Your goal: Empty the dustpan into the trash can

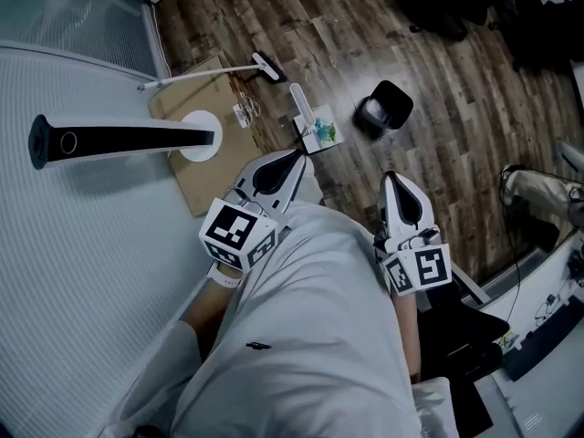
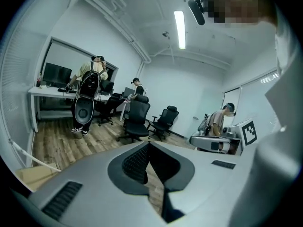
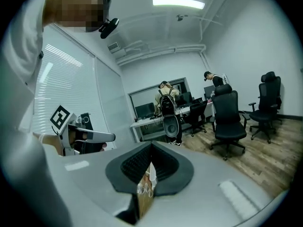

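In the head view a white dustpan (image 1: 317, 128) with coloured scraps in it lies on the wood floor, at the edge of a cardboard sheet (image 1: 203, 173). A small black trash can (image 1: 385, 108) stands to its right. A white-handled brush (image 1: 217, 73) lies across the cardboard's far side. My left gripper (image 1: 296, 156) is held in front of my body, its tips just short of the dustpan. My right gripper (image 1: 391, 181) hovers below the trash can. Both are shut with nothing in them, as the left gripper view (image 2: 148, 144) and the right gripper view (image 3: 151, 146) show.
A black tower on a round white base (image 1: 199, 136) lies over the cardboard at left. Cables and a seated person's leg (image 1: 538, 190) are at the right. Black office chairs (image 2: 136, 118), a desk (image 2: 47, 92) and several people stand further off in the room.
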Motion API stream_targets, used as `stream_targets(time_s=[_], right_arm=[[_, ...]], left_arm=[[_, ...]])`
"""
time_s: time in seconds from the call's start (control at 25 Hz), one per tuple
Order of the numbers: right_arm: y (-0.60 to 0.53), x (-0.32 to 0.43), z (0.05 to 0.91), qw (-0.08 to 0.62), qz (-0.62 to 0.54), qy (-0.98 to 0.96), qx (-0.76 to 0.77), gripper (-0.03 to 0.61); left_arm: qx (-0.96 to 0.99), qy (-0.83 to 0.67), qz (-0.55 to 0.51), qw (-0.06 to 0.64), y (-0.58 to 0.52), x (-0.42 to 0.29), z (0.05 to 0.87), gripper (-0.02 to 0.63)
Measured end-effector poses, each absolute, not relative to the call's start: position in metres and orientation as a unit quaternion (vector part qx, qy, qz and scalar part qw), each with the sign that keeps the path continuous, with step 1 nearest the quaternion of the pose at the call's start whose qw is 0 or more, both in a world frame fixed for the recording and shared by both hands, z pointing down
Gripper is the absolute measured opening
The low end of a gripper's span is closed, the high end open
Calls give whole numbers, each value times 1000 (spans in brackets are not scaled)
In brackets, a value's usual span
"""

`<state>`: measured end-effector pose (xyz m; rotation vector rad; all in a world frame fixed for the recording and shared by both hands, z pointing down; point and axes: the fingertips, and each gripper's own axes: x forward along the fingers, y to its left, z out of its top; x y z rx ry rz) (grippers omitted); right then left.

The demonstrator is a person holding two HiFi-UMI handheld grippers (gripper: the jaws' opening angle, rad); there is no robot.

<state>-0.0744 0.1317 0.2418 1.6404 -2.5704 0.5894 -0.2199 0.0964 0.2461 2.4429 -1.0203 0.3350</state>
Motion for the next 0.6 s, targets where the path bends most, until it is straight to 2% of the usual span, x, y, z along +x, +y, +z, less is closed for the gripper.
stream_targets(time_s=[0.36, 0.6], right_arm=[[65, -100, 235, 19, 202, -834, 513, 12], [44, -104, 247, 78, 173, -870, 455, 20]], left_arm=[[873, -394, 103, 270, 35, -246, 265, 8], [848, -439, 99, 279, 25, -246, 274, 8]])
